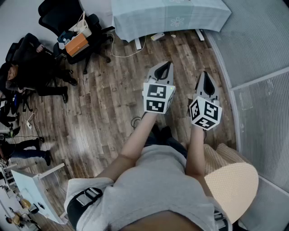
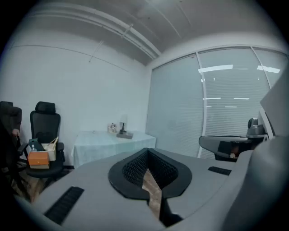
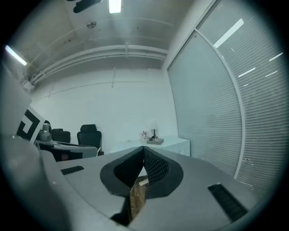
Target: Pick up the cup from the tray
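Task not begun. Jaws of left grey two-jaw gripper (image 1: 168, 65) and right grey two-jaw gripper (image 1: 205, 74) pressed together, nothing held. Cup not discernible; grey tray (image 2: 125, 134) on distant pale-green-clothed table (image 2: 104, 146). Approach, grasp, lift outstanding.

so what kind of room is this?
Probably an office or lab room: black office chairs, a cloth-covered table, a wood floor, and a glass wall with blinds.

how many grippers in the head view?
2. The left gripper is held out over the wood floor at centre; the right gripper is beside it, nearer the window blinds. Neither is hidden.
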The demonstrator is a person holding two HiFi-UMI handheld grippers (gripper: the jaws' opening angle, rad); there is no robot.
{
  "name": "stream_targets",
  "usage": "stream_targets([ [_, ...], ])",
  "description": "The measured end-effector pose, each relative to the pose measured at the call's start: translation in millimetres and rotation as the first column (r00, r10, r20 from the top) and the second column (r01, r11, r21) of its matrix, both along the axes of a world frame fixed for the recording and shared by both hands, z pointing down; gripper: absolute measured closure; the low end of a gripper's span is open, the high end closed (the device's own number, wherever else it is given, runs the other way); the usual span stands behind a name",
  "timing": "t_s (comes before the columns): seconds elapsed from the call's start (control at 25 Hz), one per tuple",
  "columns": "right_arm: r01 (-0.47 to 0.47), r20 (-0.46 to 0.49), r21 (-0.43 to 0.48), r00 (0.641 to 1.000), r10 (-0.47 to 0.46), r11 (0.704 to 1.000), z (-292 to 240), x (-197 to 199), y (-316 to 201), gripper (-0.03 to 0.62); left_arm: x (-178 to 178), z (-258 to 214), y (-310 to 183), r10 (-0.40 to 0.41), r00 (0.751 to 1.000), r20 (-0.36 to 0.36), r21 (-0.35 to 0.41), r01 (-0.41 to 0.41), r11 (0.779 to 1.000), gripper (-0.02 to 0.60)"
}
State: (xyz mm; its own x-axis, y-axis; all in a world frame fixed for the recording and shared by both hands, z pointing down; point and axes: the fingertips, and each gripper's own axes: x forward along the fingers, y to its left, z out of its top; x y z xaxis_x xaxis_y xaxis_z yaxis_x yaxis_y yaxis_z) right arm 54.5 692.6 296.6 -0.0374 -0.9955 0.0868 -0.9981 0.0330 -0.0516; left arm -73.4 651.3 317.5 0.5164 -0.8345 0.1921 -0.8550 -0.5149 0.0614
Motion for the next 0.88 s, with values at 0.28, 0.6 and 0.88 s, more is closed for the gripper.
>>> stream_targets([
  [0.28,0.01,-0.001,-0.004,1.0,-0.01,1.0,2,2,-4,0.586,7,-1,-1,0.002,1.0,0.006,-0.011,-0.002,1.0,0.577],
  [0.6,0.029,0.009,-0.01,1.0,-0.029,1.0,9,13,-13,0.586,23,4,-7,-0.001,1.0,0.009,-0.016,0.001,1.0,0.577],
  [0.88,0.052,0.03,-0.023,0.998,-0.052,0.998,16,35,-17,0.586,46,7,-8,-0.013,1.0,0.025,-0.014,0.013,1.0,0.577],
])
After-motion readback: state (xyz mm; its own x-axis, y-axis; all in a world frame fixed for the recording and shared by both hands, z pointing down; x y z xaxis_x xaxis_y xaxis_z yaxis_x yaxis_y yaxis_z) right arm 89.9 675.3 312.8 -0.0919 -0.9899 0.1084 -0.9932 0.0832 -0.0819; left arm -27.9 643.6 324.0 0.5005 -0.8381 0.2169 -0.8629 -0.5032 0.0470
